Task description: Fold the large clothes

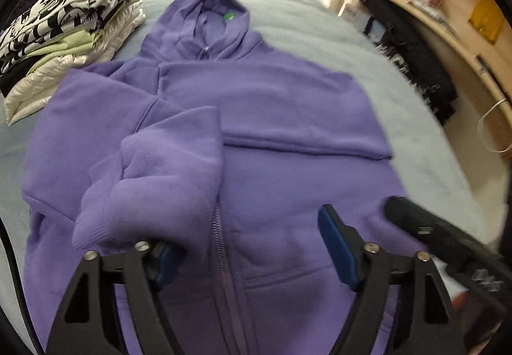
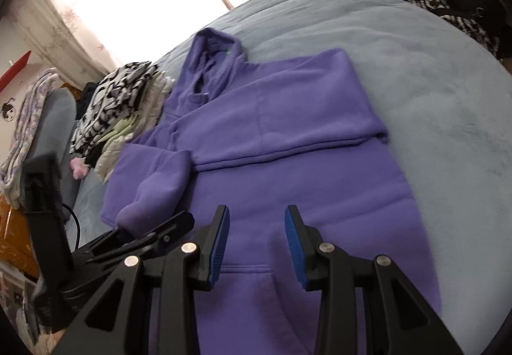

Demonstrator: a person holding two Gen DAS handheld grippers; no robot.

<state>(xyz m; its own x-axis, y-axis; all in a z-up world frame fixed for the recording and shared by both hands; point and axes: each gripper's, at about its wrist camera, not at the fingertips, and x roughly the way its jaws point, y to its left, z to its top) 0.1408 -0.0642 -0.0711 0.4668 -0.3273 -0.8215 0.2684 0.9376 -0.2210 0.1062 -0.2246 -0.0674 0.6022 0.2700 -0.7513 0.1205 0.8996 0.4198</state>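
A purple zip hoodie (image 1: 272,118) lies front up on a pale blue bed, hood at the far end; it also shows in the right wrist view (image 2: 288,137). Its right sleeve is folded across the chest. Its left sleeve cuff (image 1: 153,188) drapes over the left finger of my left gripper (image 1: 249,246), whose jaws stand wide apart just above the hoodie's zip. In the right wrist view the cuff (image 2: 150,195) rests on the left gripper (image 2: 150,233). My right gripper (image 2: 256,243) is open and empty above the front pocket; one of its fingers (image 1: 425,227) shows at the right in the left wrist view.
A stack of folded clothes (image 1: 64,44) with a black-and-white print on top sits at the bed's far left, next to the hoodie; it also shows in the right wrist view (image 2: 118,108). Wooden shelves (image 1: 448,12) stand to the right. Bare blanket (image 2: 432,92) lies right of the hoodie.
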